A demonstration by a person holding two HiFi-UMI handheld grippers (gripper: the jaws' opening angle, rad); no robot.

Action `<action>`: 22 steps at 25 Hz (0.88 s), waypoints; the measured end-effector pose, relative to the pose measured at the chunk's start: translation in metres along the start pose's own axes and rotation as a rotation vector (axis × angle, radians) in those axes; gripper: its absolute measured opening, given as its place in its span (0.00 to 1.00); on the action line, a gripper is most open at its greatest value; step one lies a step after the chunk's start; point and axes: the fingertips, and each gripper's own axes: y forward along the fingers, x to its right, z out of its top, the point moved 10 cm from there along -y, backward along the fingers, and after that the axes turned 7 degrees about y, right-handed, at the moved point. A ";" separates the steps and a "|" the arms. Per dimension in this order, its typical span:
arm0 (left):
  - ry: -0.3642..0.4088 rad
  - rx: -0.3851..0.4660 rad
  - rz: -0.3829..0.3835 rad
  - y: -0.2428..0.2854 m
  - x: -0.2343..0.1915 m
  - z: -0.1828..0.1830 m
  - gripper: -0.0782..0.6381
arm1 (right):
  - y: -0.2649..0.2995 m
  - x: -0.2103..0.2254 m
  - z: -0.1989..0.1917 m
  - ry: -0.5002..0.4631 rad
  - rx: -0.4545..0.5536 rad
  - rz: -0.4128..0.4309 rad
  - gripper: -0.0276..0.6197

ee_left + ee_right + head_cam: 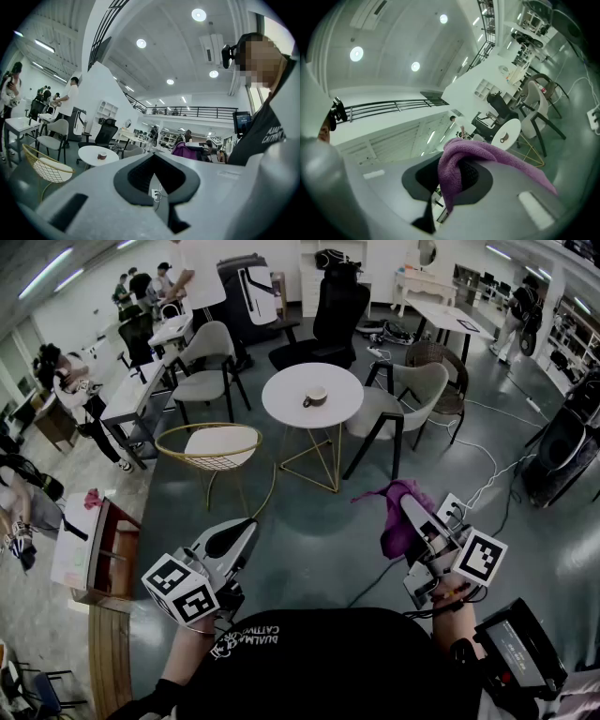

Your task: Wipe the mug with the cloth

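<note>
A brown mug (315, 397) stands on a round white table (281, 401) ahead of me; it shows small in the left gripper view as the mug (101, 156) and in the right gripper view as the mug (504, 138). My right gripper (409, 506) is shut on a purple cloth (398, 514), which drapes over its jaws; the cloth (461, 161) fills the jaw gap in the right gripper view. My left gripper (246, 530) is shut with nothing in it, low at the left. Both grippers are well short of the table.
Chairs ring the table: a gold wire chair (210, 446) at its left, grey chairs (405, 395) at its right and behind. A wooden shelf (105, 554) stands at the left. Cables (487, 479) cross the floor at the right. People stand in the background.
</note>
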 end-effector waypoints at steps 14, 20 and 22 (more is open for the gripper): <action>-0.012 0.011 -0.003 -0.004 -0.002 -0.001 0.11 | 0.003 -0.010 -0.004 -0.083 -0.032 -0.059 0.11; -0.023 -0.001 -0.016 -0.004 -0.015 -0.005 0.11 | 0.014 -0.005 -0.011 -0.049 -0.039 -0.054 0.12; -0.028 -0.002 -0.014 -0.007 -0.024 -0.006 0.11 | 0.022 -0.003 -0.017 -0.036 -0.044 -0.054 0.12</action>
